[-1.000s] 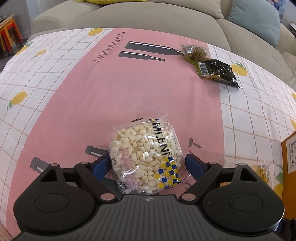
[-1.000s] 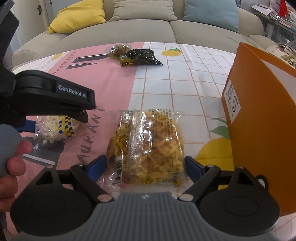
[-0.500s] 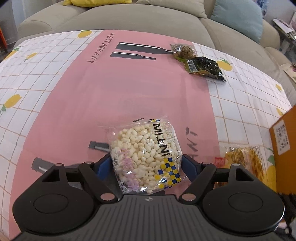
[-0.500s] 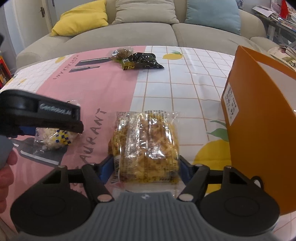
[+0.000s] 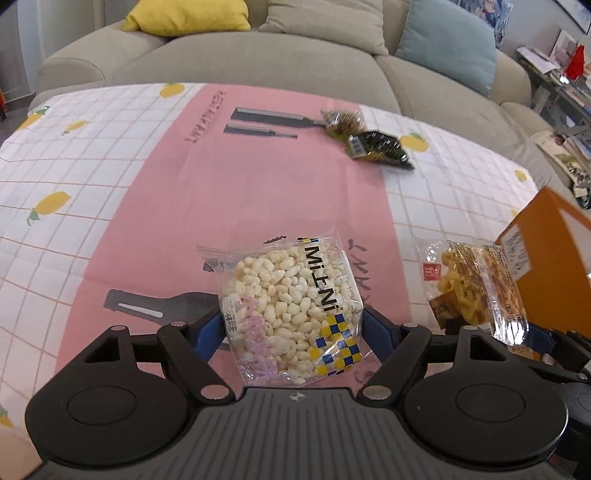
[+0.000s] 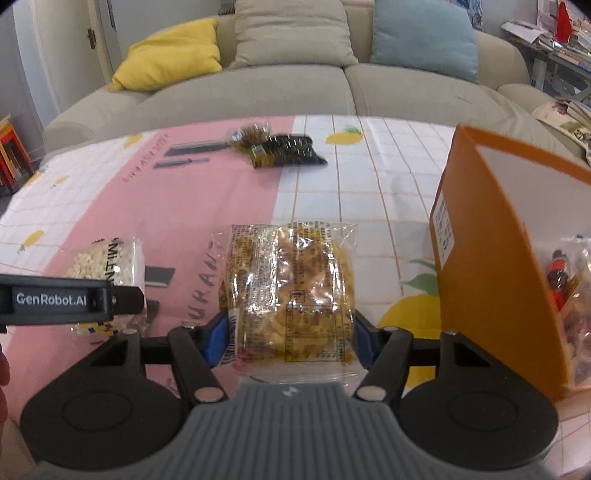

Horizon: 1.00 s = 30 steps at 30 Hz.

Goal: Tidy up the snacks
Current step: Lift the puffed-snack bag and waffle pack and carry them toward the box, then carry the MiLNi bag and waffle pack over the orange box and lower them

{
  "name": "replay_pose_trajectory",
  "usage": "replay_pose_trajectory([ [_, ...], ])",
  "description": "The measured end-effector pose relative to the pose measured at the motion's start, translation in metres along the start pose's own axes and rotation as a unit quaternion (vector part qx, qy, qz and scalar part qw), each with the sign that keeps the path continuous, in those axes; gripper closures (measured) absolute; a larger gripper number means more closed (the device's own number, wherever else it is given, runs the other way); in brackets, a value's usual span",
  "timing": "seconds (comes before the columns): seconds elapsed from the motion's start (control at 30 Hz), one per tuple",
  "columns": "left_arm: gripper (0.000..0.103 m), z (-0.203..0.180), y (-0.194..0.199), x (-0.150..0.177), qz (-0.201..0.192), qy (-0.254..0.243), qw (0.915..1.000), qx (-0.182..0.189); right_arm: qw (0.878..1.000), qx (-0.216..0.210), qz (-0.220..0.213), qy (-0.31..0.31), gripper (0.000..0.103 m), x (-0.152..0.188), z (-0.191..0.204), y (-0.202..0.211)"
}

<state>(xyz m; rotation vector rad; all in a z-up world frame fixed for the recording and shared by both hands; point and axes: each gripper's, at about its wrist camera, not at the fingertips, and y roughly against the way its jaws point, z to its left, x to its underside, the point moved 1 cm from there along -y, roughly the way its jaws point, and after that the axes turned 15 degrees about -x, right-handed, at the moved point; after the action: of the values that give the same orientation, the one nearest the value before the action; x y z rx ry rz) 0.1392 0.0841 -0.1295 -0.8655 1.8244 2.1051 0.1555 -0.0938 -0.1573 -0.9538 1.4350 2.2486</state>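
1. Left wrist view: my left gripper (image 5: pixel 293 332) has its blue pads pressed on both sides of a clear bag of white puffed snack (image 5: pixel 291 306), low in the centre of the frame; the bag is gripped.
2. Right wrist view: my right gripper (image 6: pixel 288 338) has the yellow snack pack (image 6: pixel 291 299) between its blue pads; the jaws are closing, and the pads touch the wrapper's two edges.
3. Same view, right edge: an orange box (image 6: pixel 491 280) stands open on the tablecloth (image 6: pixel 369 192), with other wrapped snacks visible inside it at the far right.
4. Upper centre of the right view: a dark snack packet (image 6: pixel 288 153) lies on the cloth, touching a brownish packet (image 6: pixel 251 134) at its left; both are blurred.
5. Left view, right side: the yellow pack appears again, just beside the orange box's corner.
6. Behind the table, a beige sofa (image 5: pixel 280 66) runs across the top of the frame, carrying a yellow cushion (image 5: pixel 188 16) and a blue cushion (image 5: pixel 447 50).
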Motion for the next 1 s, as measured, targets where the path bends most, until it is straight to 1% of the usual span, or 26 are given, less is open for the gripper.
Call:
replay_pose_trajectory([
  [0.13, 0.013, 0.002, 0.025, -0.001, -0.012, 0.013, 0.9997, 0.014, 1.0, -0.01, -0.021, -0.003, 0.04, -0.003, 0.006, 0.023],
  [0.3, 0.013, -0.007, 0.058, -0.004, -0.038, 0.008, 0.9988, 0.03, 0.999, -0.014, -0.05, 0.0, 0.04, -0.006, 0.011, 0.06],
  [0.43, 0.013, -0.014, 0.08, -0.007, -0.047, 0.012, 0.9974, 0.053, 0.997, -0.014, -0.07, -0.008, 0.04, -0.007, 0.009, 0.092],
  [0.57, 0.013, -0.028, 0.101, -0.008, -0.058, -0.001, 0.996, 0.067, 0.996, 0.0, -0.091, -0.004, 0.04, -0.01, 0.005, 0.123],
  [0.73, 0.013, -0.054, 0.122, -0.013, -0.069, -0.02, 0.9926, 0.098, 0.994, 0.014, -0.111, -0.018, 0.04, -0.017, -0.015, 0.159],
  [0.9, 0.013, -0.089, 0.136, -0.02, -0.082, -0.054, 0.9874, 0.124, 0.992, 0.057, -0.114, 0.014, 0.04, -0.023, -0.031, 0.187],
  [1.0, 0.013, -0.109, 0.141, -0.024, -0.082, -0.071, 0.9844, 0.139, 0.99, 0.066, -0.122, 0.021, 0.04, -0.027, -0.047, 0.205],
])
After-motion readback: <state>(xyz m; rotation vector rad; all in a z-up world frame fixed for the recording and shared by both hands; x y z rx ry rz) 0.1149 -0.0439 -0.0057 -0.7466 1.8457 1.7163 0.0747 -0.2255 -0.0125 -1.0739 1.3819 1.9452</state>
